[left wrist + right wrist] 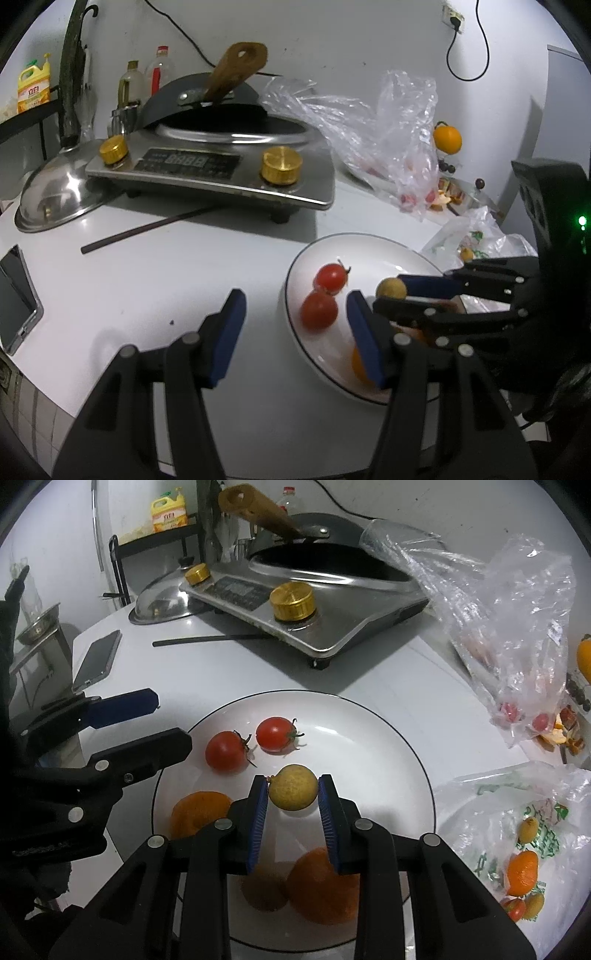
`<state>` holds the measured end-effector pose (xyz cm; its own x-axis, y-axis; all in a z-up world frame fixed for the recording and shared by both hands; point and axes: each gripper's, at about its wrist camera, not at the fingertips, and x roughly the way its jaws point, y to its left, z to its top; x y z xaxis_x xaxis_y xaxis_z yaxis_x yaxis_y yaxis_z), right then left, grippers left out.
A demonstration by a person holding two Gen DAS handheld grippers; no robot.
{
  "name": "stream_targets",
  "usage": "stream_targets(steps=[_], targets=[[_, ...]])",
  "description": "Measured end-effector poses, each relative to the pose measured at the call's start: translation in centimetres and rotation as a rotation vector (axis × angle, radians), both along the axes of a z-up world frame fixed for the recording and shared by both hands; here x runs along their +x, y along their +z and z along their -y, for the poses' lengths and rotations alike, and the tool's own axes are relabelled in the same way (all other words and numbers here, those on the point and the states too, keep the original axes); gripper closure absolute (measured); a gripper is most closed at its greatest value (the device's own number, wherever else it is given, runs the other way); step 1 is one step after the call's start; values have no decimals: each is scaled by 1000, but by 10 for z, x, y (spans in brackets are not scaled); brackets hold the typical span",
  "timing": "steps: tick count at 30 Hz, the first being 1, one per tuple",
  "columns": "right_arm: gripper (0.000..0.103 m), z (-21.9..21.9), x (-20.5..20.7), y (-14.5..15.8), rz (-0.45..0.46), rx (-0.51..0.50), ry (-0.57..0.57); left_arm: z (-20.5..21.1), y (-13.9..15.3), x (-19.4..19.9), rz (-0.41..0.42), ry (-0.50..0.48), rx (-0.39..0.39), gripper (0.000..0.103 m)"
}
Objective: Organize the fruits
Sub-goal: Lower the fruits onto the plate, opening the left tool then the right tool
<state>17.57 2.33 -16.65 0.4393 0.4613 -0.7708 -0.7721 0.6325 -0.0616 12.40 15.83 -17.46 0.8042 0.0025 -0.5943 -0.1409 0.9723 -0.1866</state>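
Observation:
A white plate (369,738) with a dark rim holds two red tomatoes (226,751) (276,734), two orange fruits (199,812) (321,886) and a brownish fruit (264,891). My right gripper (291,787) is shut on a small round yellow fruit (293,794), held just above the plate's middle. The left wrist view shows that fruit (391,288) in the right gripper (388,297) over the plate (369,254). My left gripper (295,332) stands open at the plate's left edge with nothing gripped; a tomato (318,312) lies beyond its fingers.
An induction cooker (295,605) with a wok stands behind the plate, with a steel lid (162,605), a phone (98,657) and a dark chopstick (207,639) to its left. Plastic bags (517,627) (517,830) with more fruit lie on the right.

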Motion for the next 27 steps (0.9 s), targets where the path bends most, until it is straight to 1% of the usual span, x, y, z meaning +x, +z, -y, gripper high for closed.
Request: stream_targets(steps=[7,11,13,27], targets=[[72,-4,1,0,-8,-8,-5,-1,-1,1,0,3,-4,45],[65,-2,0,3,-7,-1,-10,0,1,-1,7,4,3,45],[65,1,-2,6,-1,7,-13,1,2,-2,9,2,6,45],[65,50,-19,37,66,74,-68,30,19,-12,32,-7,44,45]])
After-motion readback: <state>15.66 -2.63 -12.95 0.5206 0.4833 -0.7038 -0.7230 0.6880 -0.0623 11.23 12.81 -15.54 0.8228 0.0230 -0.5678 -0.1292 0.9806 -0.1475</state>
